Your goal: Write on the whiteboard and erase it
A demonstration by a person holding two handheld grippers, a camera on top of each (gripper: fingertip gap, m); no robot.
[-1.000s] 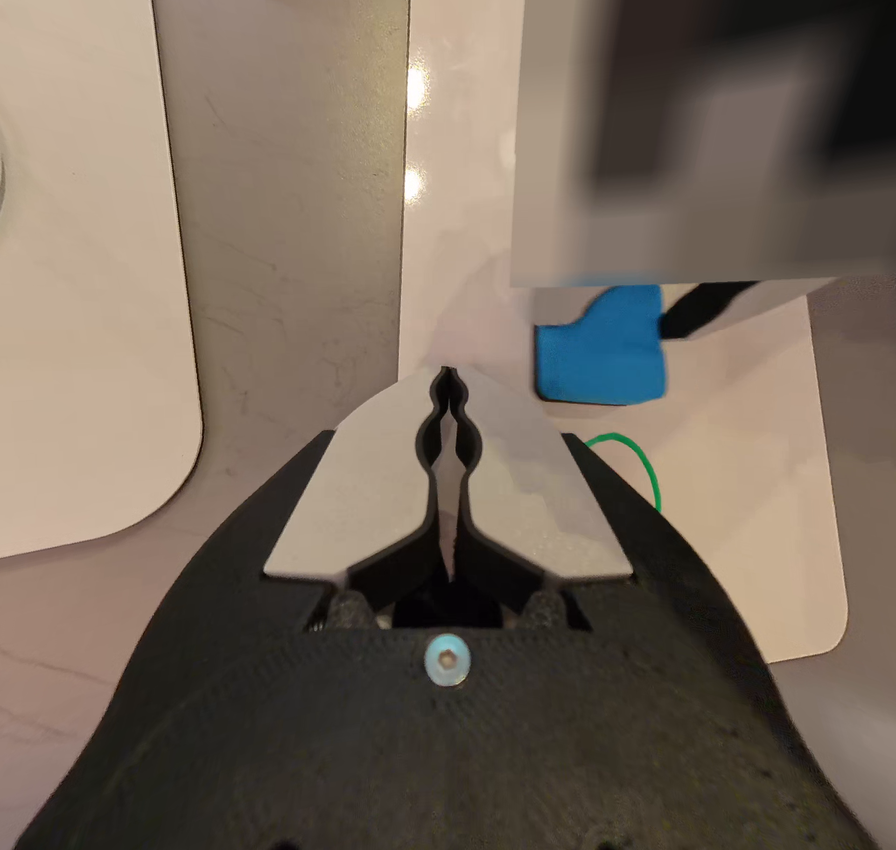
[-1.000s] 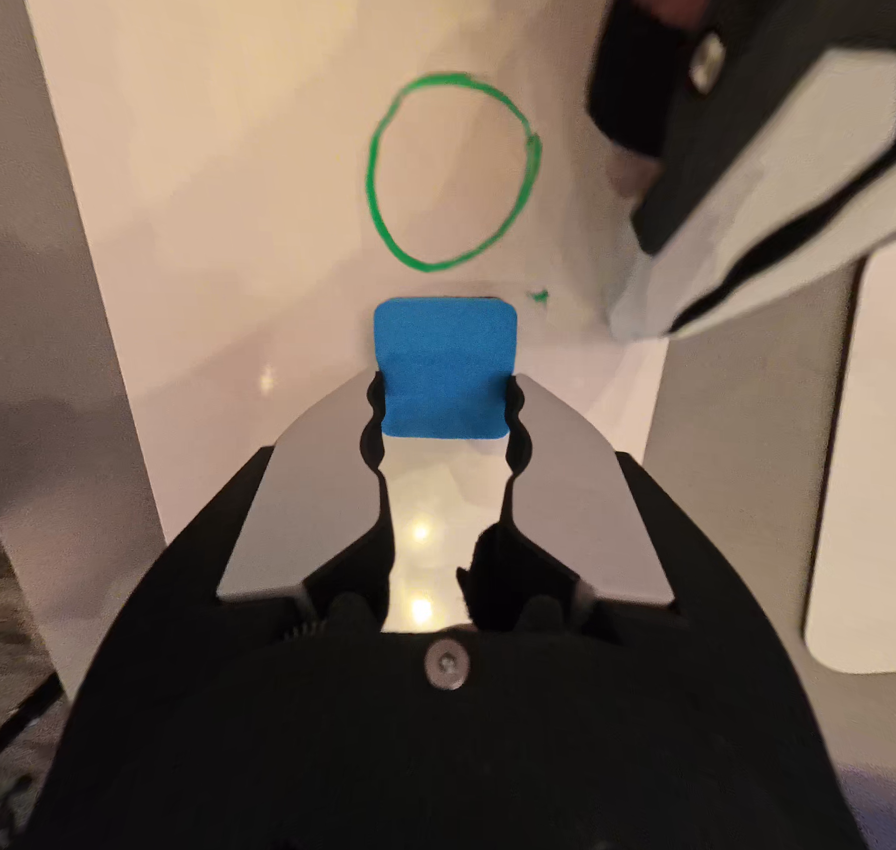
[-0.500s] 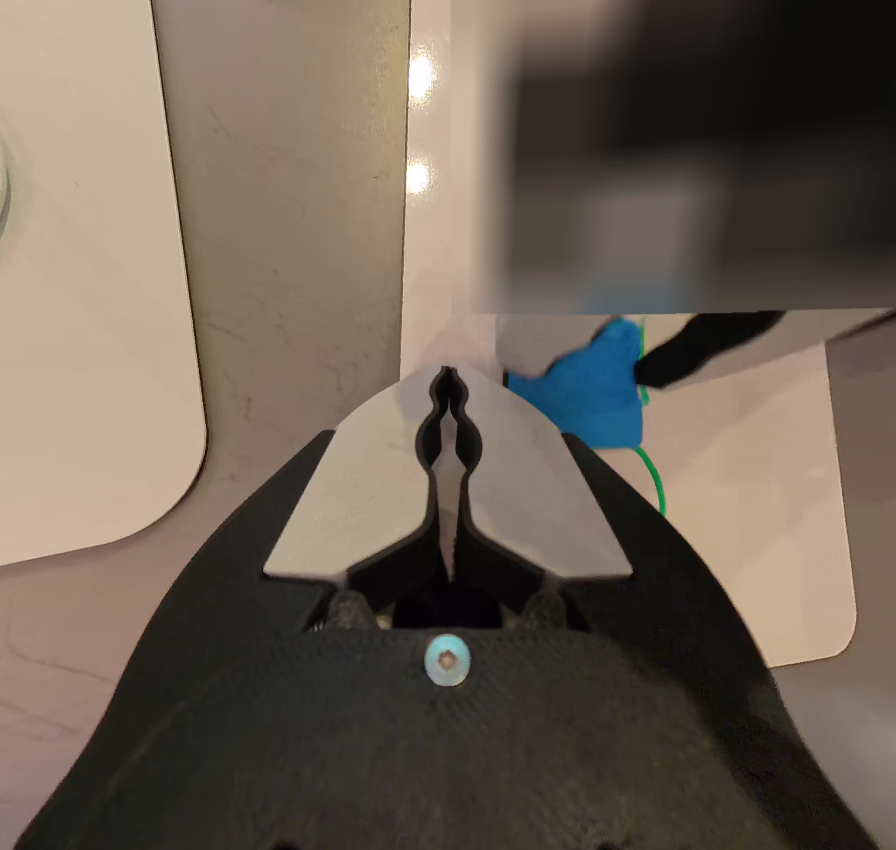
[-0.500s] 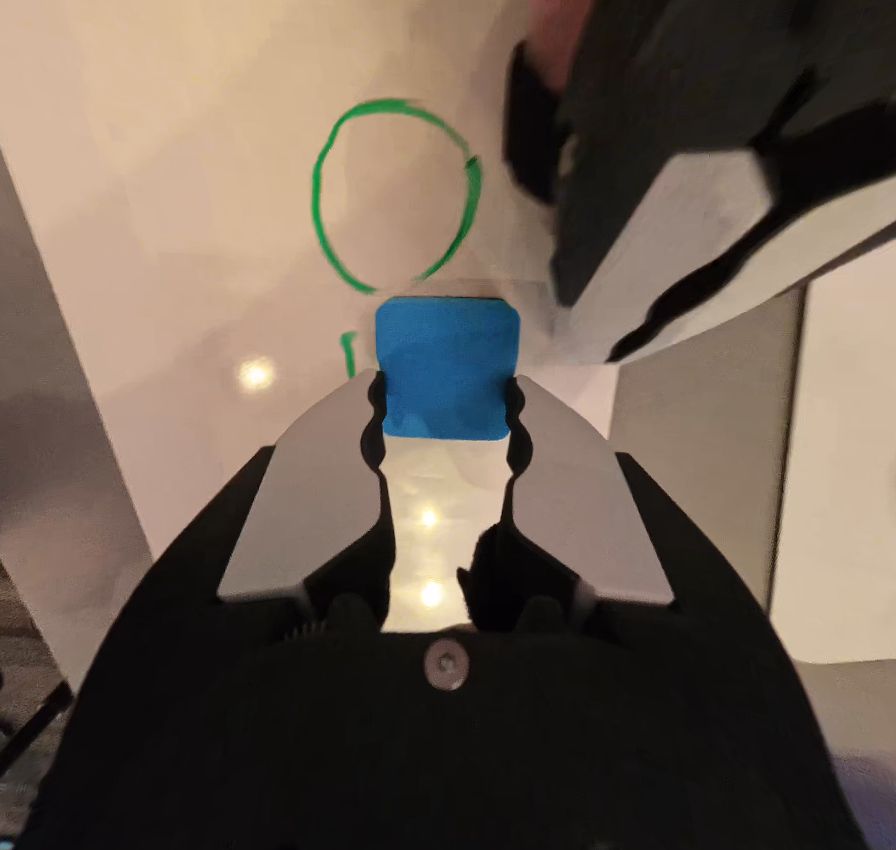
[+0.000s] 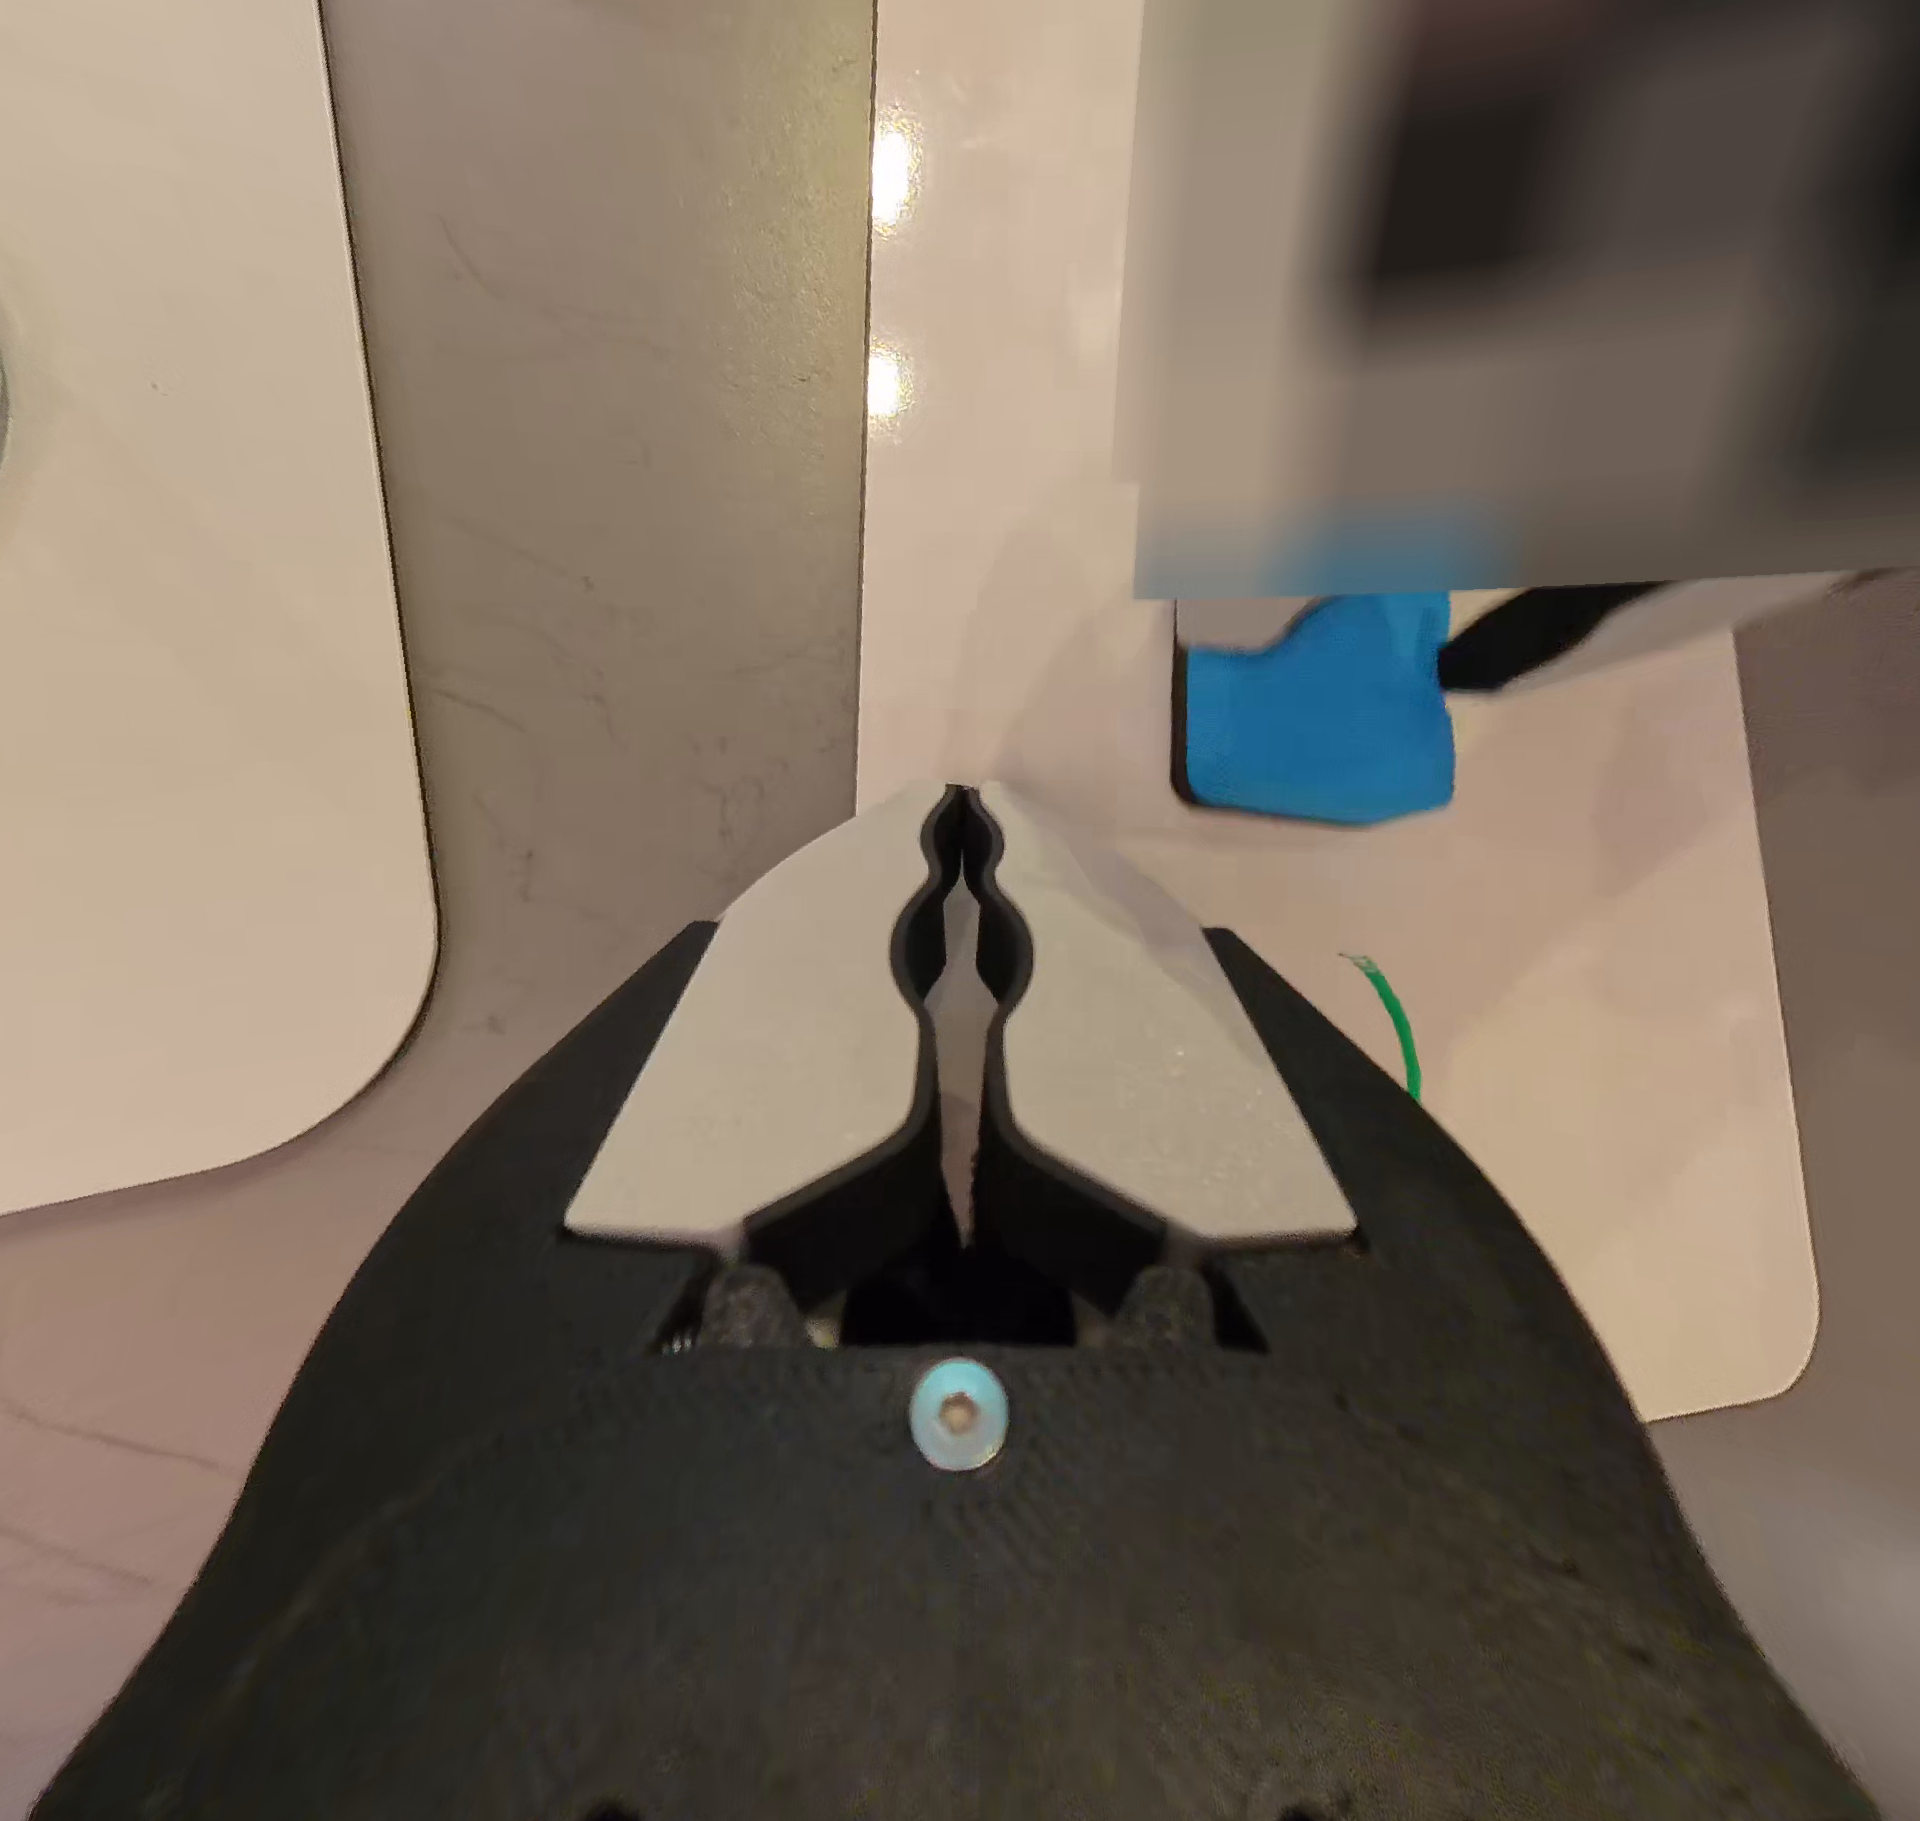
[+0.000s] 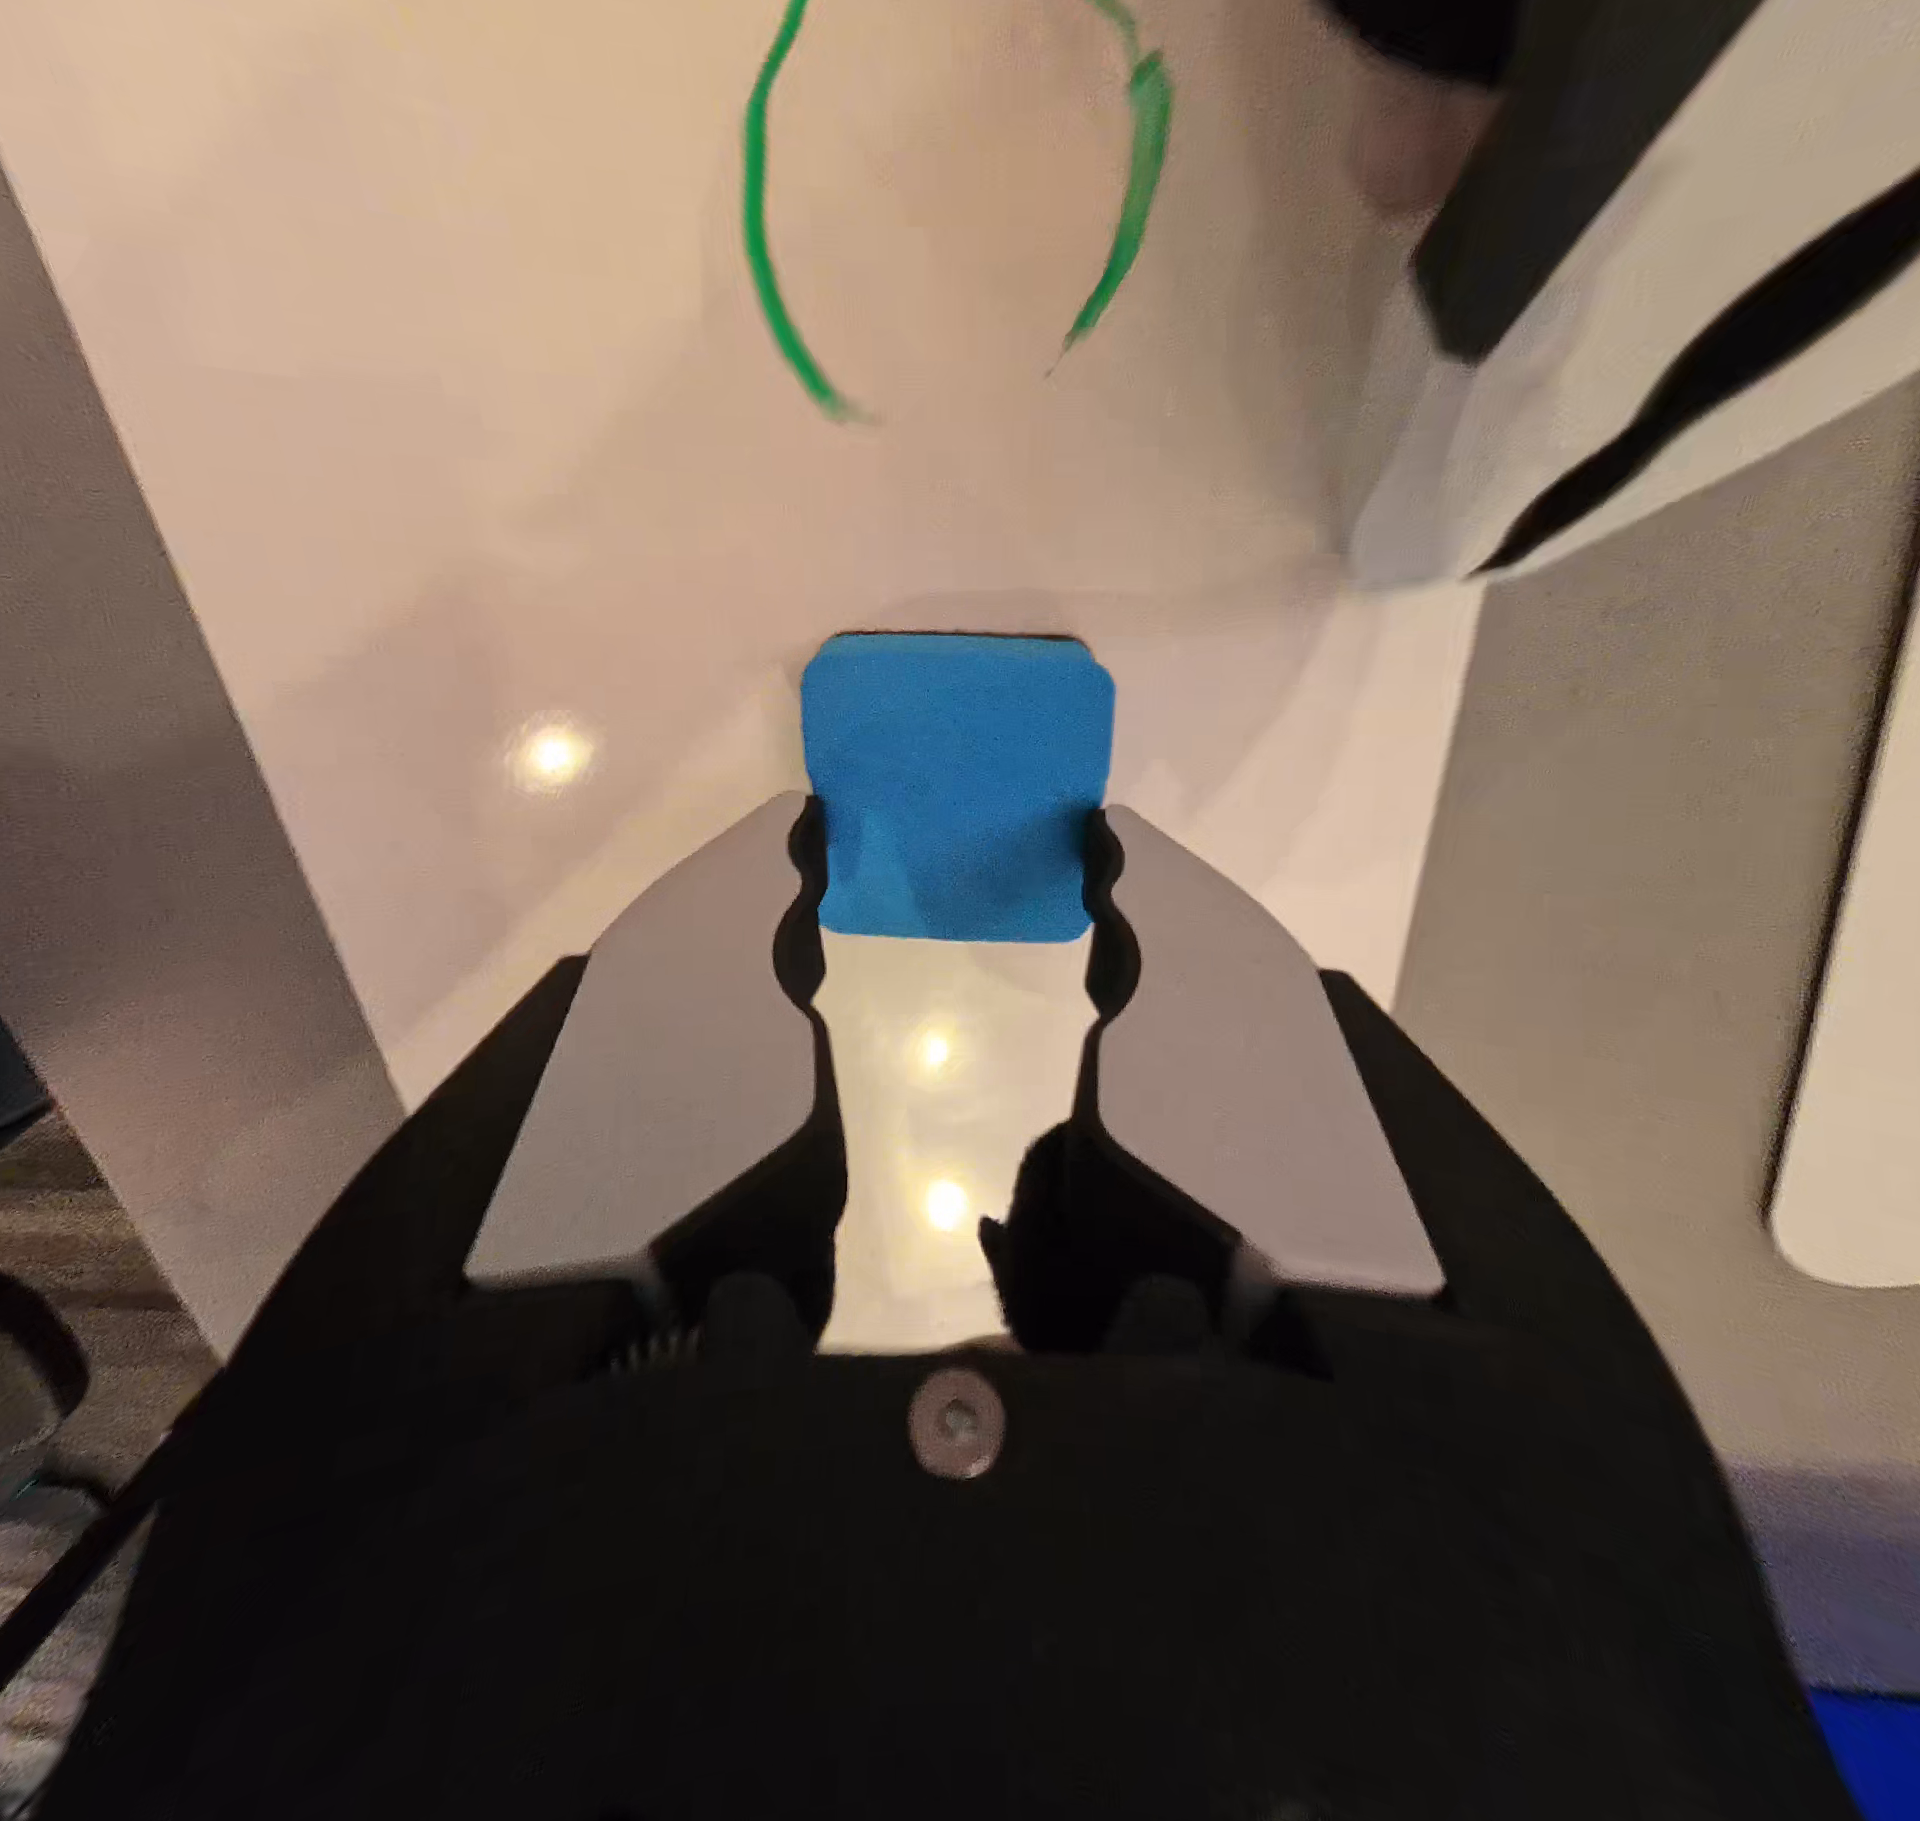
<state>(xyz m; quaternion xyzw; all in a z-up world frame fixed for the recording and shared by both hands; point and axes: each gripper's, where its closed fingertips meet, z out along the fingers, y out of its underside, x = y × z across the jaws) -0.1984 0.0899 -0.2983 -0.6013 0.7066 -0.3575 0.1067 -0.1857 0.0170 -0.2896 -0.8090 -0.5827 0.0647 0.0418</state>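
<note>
My right gripper (image 6: 956, 872) is shut on a blue square eraser (image 6: 956, 784), both pads pressed on its sides, and holds it flat against the white whiteboard (image 6: 416, 317). A green drawn ring (image 6: 769, 161), open at its near side, lies beyond the eraser. In the left wrist view the eraser (image 5: 1320, 722) sits on the whiteboard (image 5: 1610, 1096) ahead to the right, with a short green stroke (image 5: 1397, 1023) near my body. My left gripper (image 5: 964, 792) is shut with nothing between its pads, resting at the whiteboard's left edge. It also shows at the upper right of the right wrist view (image 6: 1662, 369).
A second white board (image 5: 187, 524) lies to the left on the grey marbled tabletop (image 5: 623, 421). Another white board edge (image 6: 1860, 1096) shows at the right of the right wrist view. A blurred patch covers the upper right of the left wrist view.
The right gripper wiped the eraser across the near side of the green ring and drew back; that part of the ring is gone. The left gripper stayed shut and in place.
</note>
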